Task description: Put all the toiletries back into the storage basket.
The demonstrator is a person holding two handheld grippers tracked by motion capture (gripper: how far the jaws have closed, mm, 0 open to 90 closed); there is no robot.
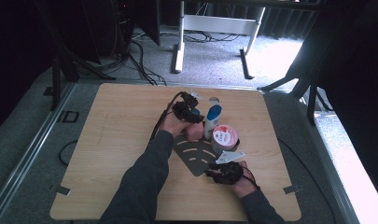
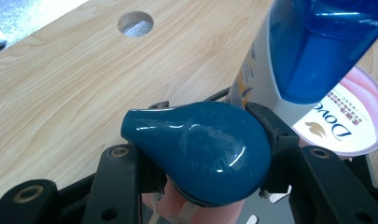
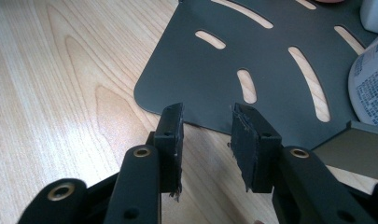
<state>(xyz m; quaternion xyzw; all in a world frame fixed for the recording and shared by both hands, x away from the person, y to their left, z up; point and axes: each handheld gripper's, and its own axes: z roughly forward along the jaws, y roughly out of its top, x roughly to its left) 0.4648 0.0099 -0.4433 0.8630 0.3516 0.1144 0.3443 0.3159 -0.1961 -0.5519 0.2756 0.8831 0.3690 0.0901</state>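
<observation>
High view: The left gripper sits over a pink bottle that stands on a dark slotted plate near the middle of the wooden surface. Just right of the pink bottle stands a white bottle with a blue cap, and right of that a pink-lidded tub. The right gripper rests on the surface at the near corner of the plate, apart from the bottles.

Left gripper view: The fingers are closed on the teal cap of the pink bottle, one on each flank. The cap is glossy, rounded and tapers to one side, so it will likely be slippery; hold is best across its widest part, as now. Raised lettering on the cap looks like "STOP" and "OPEN", which suggests a twist cap. The bottle is probably light, stiff plastic. The tub lid reads "Dove", with small print too fine to read.

Right gripper view: The fingers stand apart with nothing between them, just off the plate's rounded corner. A printed label shows at the right edge; its text cannot be read.
</observation>
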